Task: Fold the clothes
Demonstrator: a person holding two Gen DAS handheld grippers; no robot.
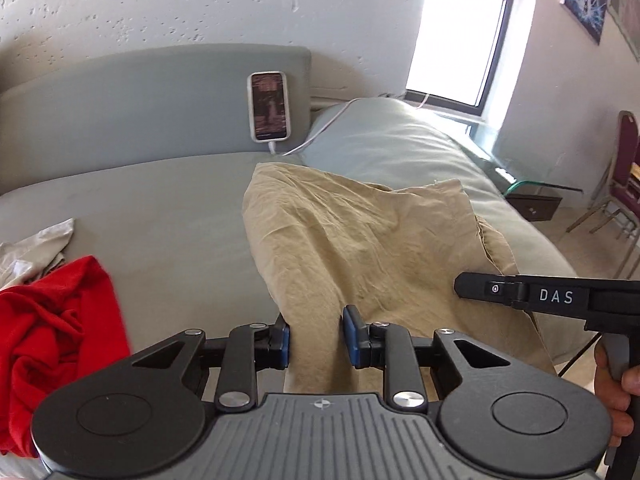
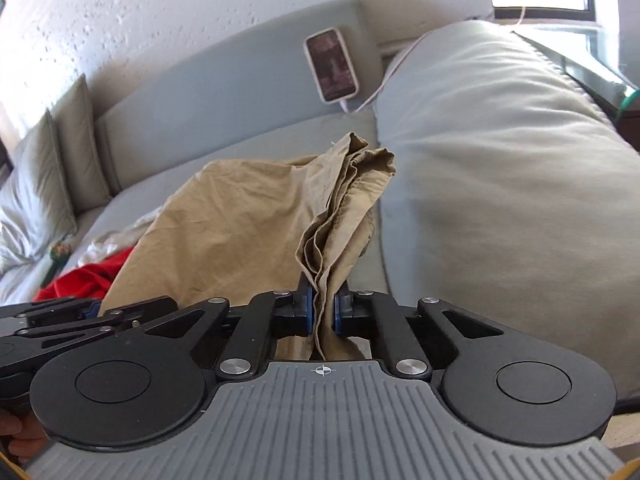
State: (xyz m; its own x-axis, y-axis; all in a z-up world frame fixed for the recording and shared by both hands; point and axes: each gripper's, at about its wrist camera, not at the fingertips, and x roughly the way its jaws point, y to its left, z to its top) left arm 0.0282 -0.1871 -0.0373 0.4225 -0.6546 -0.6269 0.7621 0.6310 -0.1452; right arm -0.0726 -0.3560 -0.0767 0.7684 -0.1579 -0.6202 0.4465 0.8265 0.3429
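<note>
Left wrist view, your left gripper (image 1: 315, 336): the blue pads stand apart, with a band of tan cloth running up between them. The cloth fills the gap only loosely, so the jaws read as parted, not clamped.
Left wrist view, tan garment (image 1: 360, 248): a wrinkled khaki piece, lifted at your end and trailing away over the grey bed (image 1: 168, 208) toward the large pillow (image 1: 400, 140).
Left wrist view, other clothes: a crumpled red garment (image 1: 56, 336) lies at the left, touching a pale garment (image 1: 36, 252) behind it.
Left wrist view, your right gripper (image 1: 460, 288): it reaches in from the right across the tan cloth's edge, with a hand (image 1: 616, 384) on its grip.

Right wrist view, your right gripper (image 2: 322, 312): the pads are closed tight on a bunched, pleated edge of the tan garment (image 2: 248, 216).
Right wrist view, where the cloth lies: it rises from the pads in folds and spreads left as a broad sheet, beside the pillow (image 2: 500, 160).
Right wrist view, backdrop: a phone (image 2: 331, 65) on a cable leans against the headboard (image 2: 240, 84).

Handling, my judgement: light, thin, limp woven fabric. It sags and creases, and cannot hold a shape.
Where to grip, my judgement: take hems or corners, several layers gathered, as a single layer may slip from the pads.
</note>
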